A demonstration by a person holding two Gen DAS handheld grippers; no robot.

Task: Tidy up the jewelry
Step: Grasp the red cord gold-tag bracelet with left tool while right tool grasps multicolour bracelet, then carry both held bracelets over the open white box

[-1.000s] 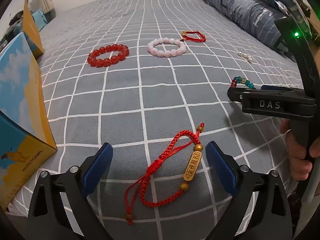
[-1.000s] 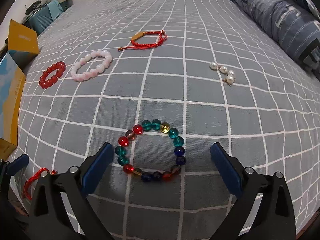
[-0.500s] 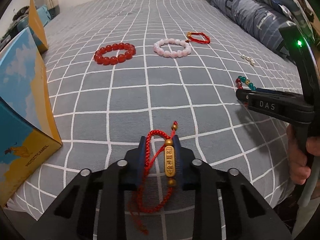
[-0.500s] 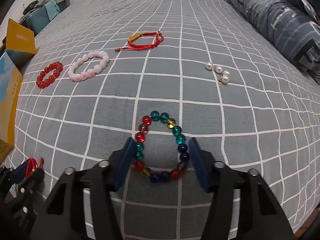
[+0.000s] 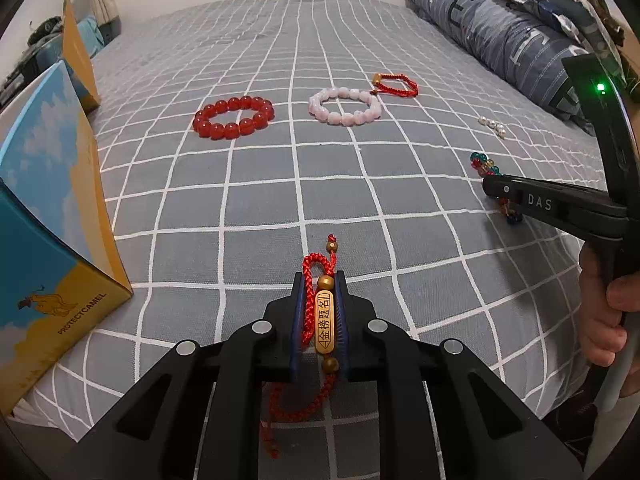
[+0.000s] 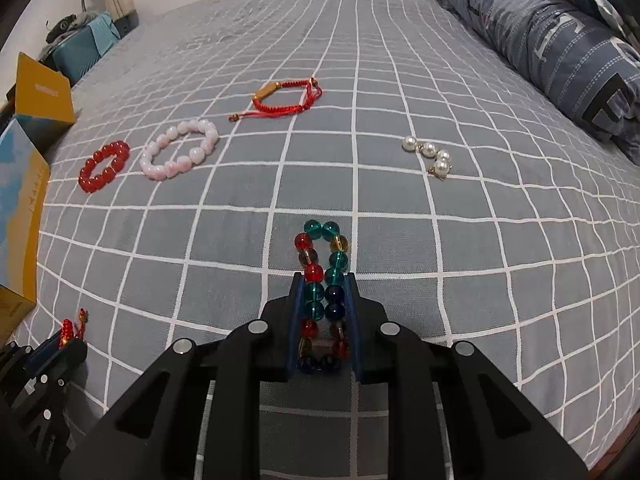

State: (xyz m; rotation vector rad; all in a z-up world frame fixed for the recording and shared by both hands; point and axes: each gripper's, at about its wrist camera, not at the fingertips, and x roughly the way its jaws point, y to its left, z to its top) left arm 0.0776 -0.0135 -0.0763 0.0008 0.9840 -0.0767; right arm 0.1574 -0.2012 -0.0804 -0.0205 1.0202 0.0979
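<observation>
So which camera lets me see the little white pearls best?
The right wrist view. There the pearls lie in the open on the checked bedspread, big enough to count four beads with small gold bits. The left wrist view shows them only as a tiny pale cluster far off at the right, too small to count.

Even, fairly bright indoor light was recorded in both views; only soft, faint shadows were cast on the bed (image 5: 280,184). Strong fisheye bending and dark vignetted corners were noted. Focus was sharp throughout; small glints were seen on the red bead bracelet (image 5: 233,117).
</observation>
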